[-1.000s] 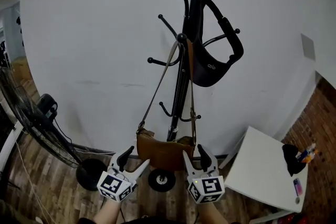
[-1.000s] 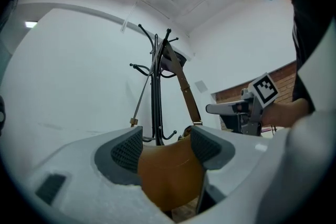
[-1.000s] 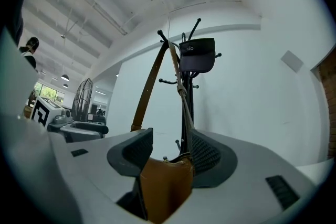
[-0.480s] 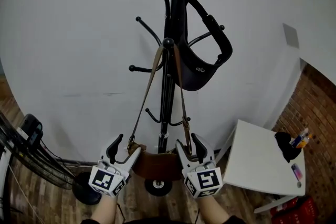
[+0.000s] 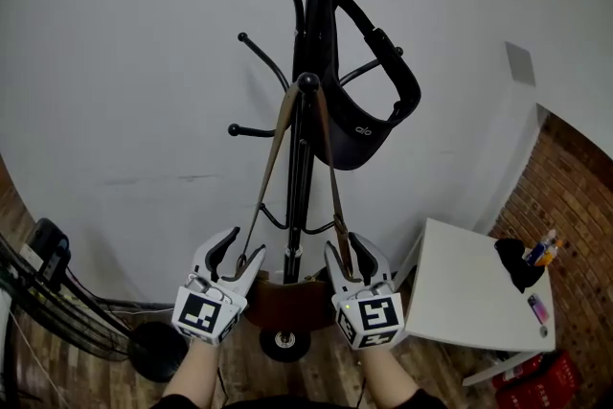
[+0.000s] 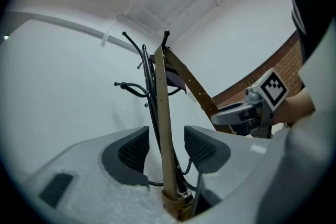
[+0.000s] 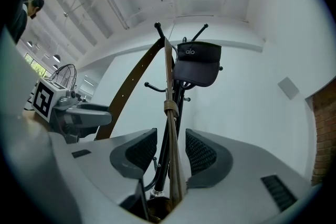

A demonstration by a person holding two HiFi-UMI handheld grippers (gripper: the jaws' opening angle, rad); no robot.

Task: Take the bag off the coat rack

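A brown bag (image 5: 287, 299) hangs by its long brown strap (image 5: 272, 158) from a knob on the black coat rack (image 5: 305, 34). A black visor cap (image 5: 369, 115) hangs on another hook. My left gripper (image 5: 239, 254) stands around the strap's left run (image 6: 163, 113), just above the bag. Its jaws are closing, with gaps still showing beside the strap. My right gripper (image 5: 349, 254) stands the same way around the strap's right run (image 7: 169, 76); its jaws are also closing and its pads (image 7: 202, 152) do not touch the strap.
A white table (image 5: 479, 302) with a black item and small objects stands at the right, a red basket (image 5: 538, 369) below it. A fan and cables (image 5: 43, 297) are at the left. The rack's round base (image 5: 280, 342) sits on the wooden floor. A white wall is behind.
Both grippers have risen from beside the bag's body to the strap ends just above it. Their jaws have narrowed around the strap.
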